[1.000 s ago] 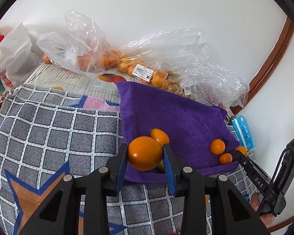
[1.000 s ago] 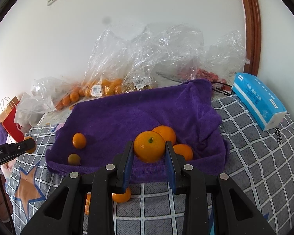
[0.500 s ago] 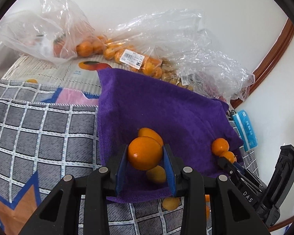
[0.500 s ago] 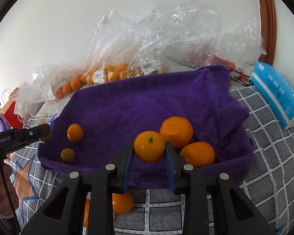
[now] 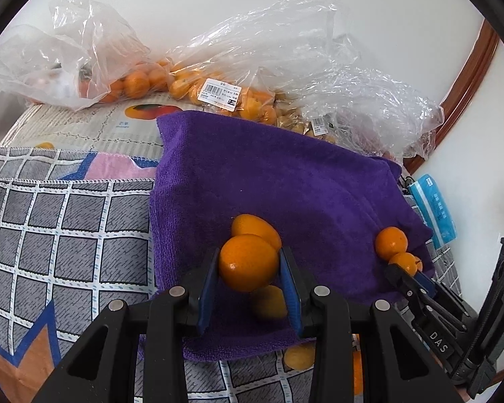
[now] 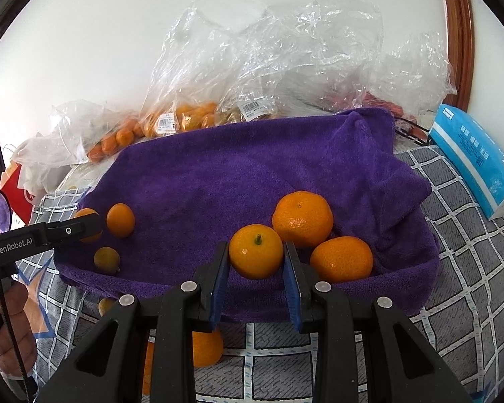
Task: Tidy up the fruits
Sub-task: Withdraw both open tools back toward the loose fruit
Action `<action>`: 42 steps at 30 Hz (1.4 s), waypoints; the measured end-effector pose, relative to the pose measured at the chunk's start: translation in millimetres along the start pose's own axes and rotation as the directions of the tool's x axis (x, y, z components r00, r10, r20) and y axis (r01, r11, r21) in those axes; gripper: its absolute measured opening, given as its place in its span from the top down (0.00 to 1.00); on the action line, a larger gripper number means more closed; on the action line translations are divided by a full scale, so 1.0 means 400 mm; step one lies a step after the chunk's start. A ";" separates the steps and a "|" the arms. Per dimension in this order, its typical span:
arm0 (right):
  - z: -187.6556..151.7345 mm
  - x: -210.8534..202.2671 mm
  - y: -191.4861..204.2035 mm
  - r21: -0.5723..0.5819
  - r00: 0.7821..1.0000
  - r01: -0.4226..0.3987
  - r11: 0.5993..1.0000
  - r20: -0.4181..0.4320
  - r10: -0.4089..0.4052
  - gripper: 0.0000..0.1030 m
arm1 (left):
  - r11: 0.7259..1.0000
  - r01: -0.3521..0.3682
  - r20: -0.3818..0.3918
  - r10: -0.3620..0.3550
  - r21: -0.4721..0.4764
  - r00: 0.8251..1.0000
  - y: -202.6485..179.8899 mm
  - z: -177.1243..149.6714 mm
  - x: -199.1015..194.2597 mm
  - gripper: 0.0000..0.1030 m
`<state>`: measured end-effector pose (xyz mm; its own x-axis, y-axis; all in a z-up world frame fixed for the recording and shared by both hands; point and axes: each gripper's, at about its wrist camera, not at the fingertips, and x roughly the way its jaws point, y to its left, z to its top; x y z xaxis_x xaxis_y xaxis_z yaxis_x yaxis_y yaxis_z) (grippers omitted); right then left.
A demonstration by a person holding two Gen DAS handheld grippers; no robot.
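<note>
Change: both grippers have been brought lower and closer over the purple towel [image 6: 218, 174]; more fruit is now seen on it.
Towel: spread on the checked bed cover [image 5: 67, 235], its near hem just below both grippers; bare cloth lies behind.
Right gripper [image 6: 256, 270]: clamped on a stemmed orange [image 6: 256, 251], just beside two tangerines [image 6: 302, 218]; it should be set down gently.
Left gripper [image 5: 248, 280]: closed on a small orange [image 5: 248, 262], above a yellowish fruit [image 5: 268, 302].
Loose fruit: some lies off the hem.
</note>
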<state>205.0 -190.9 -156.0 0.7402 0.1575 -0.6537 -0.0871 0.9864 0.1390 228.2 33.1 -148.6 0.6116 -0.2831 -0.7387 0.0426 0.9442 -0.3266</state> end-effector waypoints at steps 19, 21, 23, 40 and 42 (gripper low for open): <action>-0.007 -0.101 0.018 -0.006 0.995 0.053 0.999 0.081 -0.052 0.51 | 0.995 -0.081 0.116 0.073 0.064 0.991 -0.013 -0.015 -0.133 0.52; -0.016 -0.128 0.017 0.010 0.996 0.022 1.000 0.086 -0.023 0.51 | 0.994 -0.093 0.118 0.085 0.058 0.989 -0.003 -0.026 -0.153 0.51; -0.027 -0.145 0.022 0.013 0.996 0.032 0.999 0.086 -0.033 0.51 | 0.993 -0.107 0.101 0.102 0.046 0.990 0.009 -0.042 -0.169 0.51; -0.170 -0.219 0.114 -0.053 0.999 -0.047 0.997 0.000 0.047 0.54 | 0.980 -0.195 0.001 0.195 -0.045 0.981 0.151 -0.272 -0.213 0.51; -0.179 -0.224 0.125 -0.071 0.999 -0.040 0.997 0.013 0.041 0.54 | 0.975 -0.218 0.032 0.219 -0.037 0.975 0.154 -0.283 -0.218 0.51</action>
<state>86.4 -152.5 -143.7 0.7444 0.1972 -0.6380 -0.1635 0.9801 0.1121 88.0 97.1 -171.1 0.6308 -0.0643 -0.7733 -0.1207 0.9763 -0.1796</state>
